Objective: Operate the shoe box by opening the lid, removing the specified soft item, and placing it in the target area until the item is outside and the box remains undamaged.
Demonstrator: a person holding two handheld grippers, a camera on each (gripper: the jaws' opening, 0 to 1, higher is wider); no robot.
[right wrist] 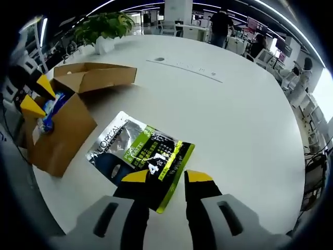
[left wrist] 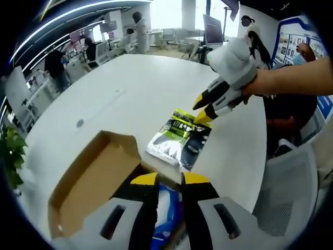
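**Hovering over the pouch: right hand-held gripper has the short reach**

Watching the right hand-held gripper [right wrist: 166, 176] now, and its jaws stand apart with nothing between them, yellow tips poised right at the near edge of the soft pouch [right wrist: 141, 158]. That green, black and silver packet lies flat on the white surface [right wrist: 234, 114], already outside the cardboard shoe box [right wrist: 61, 130] and just beside it, on the side away from the box's thrown-back lid [right wrist: 96, 75]. Its long axis runs slantwise from the box's front corner towards the right hand-held gripper, so the jaws meet a short end rather than a long flank.

Over at the box, the left hand-held gripper [left wrist: 170, 179] sits at the box's open mouth, jaws parted, empty, a blue-and-white item [right wrist: 51, 110] showing inside just beyond the tips. From the left gripper view the pouch [left wrist: 179, 139] lies past the box's far wall, with the right hand-held gripper [left wrist: 205, 109] pointing down at its far end.

My read: the right one is plainly nearer. Whether this spot counts as the target area, I cannot tell.
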